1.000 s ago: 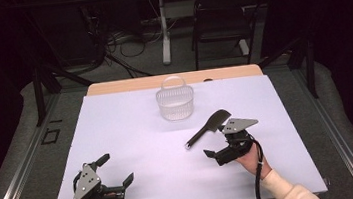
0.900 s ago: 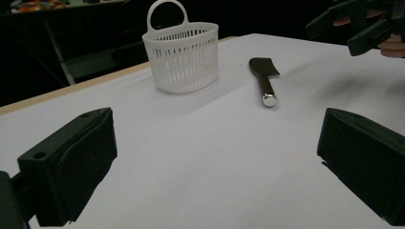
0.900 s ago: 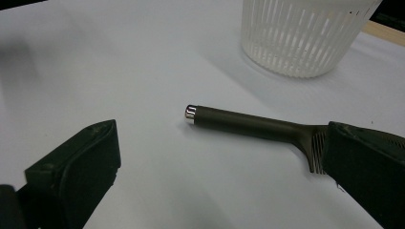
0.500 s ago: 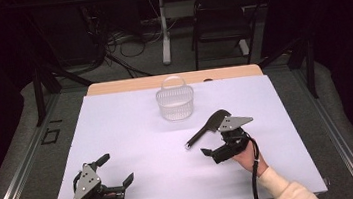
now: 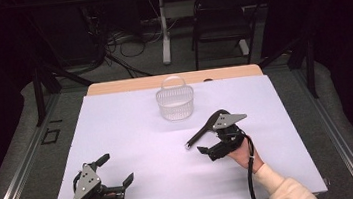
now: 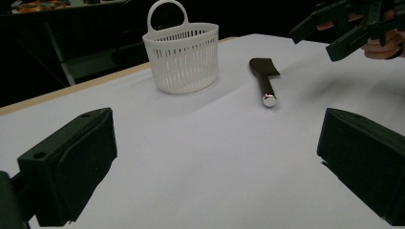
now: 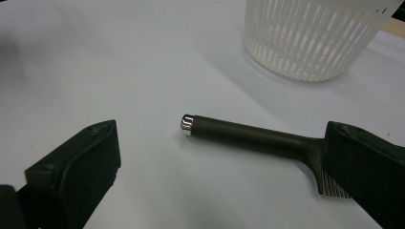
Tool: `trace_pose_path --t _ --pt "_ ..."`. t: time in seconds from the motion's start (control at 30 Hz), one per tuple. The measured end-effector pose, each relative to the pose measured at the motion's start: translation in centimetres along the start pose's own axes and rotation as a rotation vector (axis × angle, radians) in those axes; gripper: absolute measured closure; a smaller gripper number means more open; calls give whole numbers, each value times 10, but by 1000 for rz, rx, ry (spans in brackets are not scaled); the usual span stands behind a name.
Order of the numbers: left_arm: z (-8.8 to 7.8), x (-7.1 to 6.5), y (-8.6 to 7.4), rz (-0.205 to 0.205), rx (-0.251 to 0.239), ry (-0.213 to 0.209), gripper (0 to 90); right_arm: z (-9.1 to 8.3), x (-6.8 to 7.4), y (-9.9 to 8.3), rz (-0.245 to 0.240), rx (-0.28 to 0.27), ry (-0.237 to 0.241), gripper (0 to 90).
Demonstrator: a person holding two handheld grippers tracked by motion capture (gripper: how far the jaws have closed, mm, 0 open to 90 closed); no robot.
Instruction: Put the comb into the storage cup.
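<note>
Nearest, held the left hand-held gripper (image 5: pixel 117 168) low over the front left corner of the white tabletop (image 5: pixel 132 129), jaws spread wide and empty, well apart from everything else. Looked to play no part in the work at that point.

Farther in, on the right, brought the right hand-held gripper (image 5: pixel 209 138) down over a dark comb (image 5: pixel 199 136), jaws parted and gripping nothing. Lay flat on the tabletop, that comb, chrome-capped handle end pointing back toward the person and toothed head angled away toward the far right. In the right gripper view, showed the handle (image 7: pixel 248 136) running across the gap between the two black jaws, with the teeth just beside the right-hand jaw. Could not tell from any view whether a jaw was touching it. In the left gripper view, showed the comb (image 6: pixel 265 83) resting on the sheet with the right hand-held gripper (image 6: pixel 344 28) poised above and beyond it.

Farthest off, stood a white slatted basket (image 5: pixel 175 102) upright near the back edge, handle up, nothing visible inside, close to the comb's head but not touching.

Judged the job barely begun: reach made, grasp not yet closed. Left to do, by that reading: pinch the handle, lift the comb, carry it the short way over, probably drop it into the basket.
</note>
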State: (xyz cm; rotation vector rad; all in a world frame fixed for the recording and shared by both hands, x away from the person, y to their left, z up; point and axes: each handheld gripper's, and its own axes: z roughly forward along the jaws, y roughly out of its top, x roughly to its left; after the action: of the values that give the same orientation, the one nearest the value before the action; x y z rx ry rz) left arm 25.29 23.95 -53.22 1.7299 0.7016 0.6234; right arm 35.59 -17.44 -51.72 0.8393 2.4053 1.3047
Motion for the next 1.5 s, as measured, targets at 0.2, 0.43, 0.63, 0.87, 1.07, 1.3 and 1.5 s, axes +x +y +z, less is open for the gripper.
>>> trace_pose_path --t 0.2,0.43,0.63,0.87,1.07,1.3,1.5 --pt "0 0 0 -1 1 -1 0 2 -2 1 5 3 -2 0" --pt "0 0 0 0 1 -1 0 6 -5 4 11 5 -5 0" --pt "0 0 0 1 1 0 0 13 -8 9 16 11 -15 9" --pt "0 1 0 1 -1 0 0 20 -9 13 10 20 -20 104" --pt "0 1 0 1 0 1 0 26 -8 16 2 31 -22 227" --pt "0 1 0 1 2 1 0 34 -6 20 -11 61 -22 560" --pt "0 1 0 0 2 0 0 40 -2 22 -28 79 -13 732"
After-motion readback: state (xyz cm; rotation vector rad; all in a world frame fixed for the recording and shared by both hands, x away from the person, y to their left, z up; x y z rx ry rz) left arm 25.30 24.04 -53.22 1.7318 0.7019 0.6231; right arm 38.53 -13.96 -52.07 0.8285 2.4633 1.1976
